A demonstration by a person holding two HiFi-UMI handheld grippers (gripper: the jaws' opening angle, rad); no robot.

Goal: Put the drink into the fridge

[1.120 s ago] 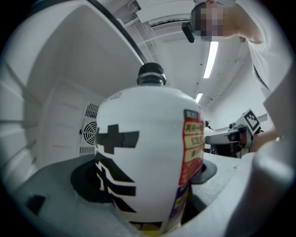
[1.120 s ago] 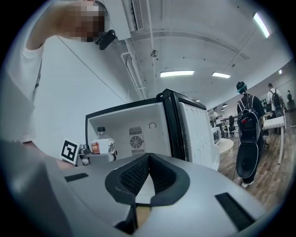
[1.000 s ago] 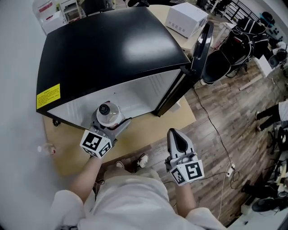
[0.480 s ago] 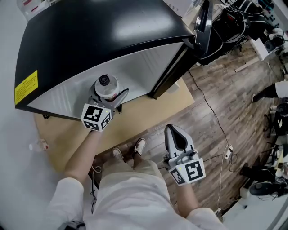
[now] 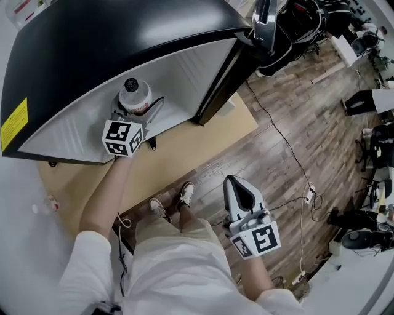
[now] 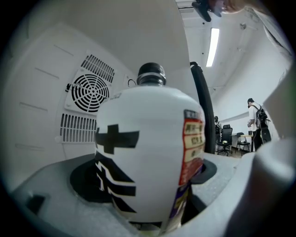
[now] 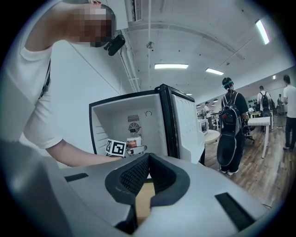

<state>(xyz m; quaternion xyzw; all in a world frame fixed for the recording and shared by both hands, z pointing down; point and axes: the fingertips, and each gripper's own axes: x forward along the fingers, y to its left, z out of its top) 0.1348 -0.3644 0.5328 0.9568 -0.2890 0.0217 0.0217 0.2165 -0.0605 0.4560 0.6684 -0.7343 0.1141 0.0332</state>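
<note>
My left gripper (image 5: 140, 109) is shut on the drink bottle (image 5: 135, 96), a white bottle with a black cap and a red label, held upright inside the open mouth of the black fridge (image 5: 111, 37). In the left gripper view the bottle (image 6: 148, 157) fills the frame between the jaws, with the fridge's white back wall and round fan grille (image 6: 90, 92) behind it. My right gripper (image 5: 241, 195) hangs shut and empty over the wooden floor, well clear of the fridge. From the right gripper view the fridge (image 7: 138, 125) stands open with the bottle (image 7: 134, 141) inside.
The fridge door (image 5: 266, 18) stands swung open at the right. A tan board (image 5: 184, 147) lies under the fridge. Cables (image 5: 295, 178) trail across the wooden floor. People with backpacks (image 7: 231, 129) stand at the far right of the room.
My left gripper has carried the bottle forward and deeper into the fridge opening. The right gripper has stayed low near my body.
</note>
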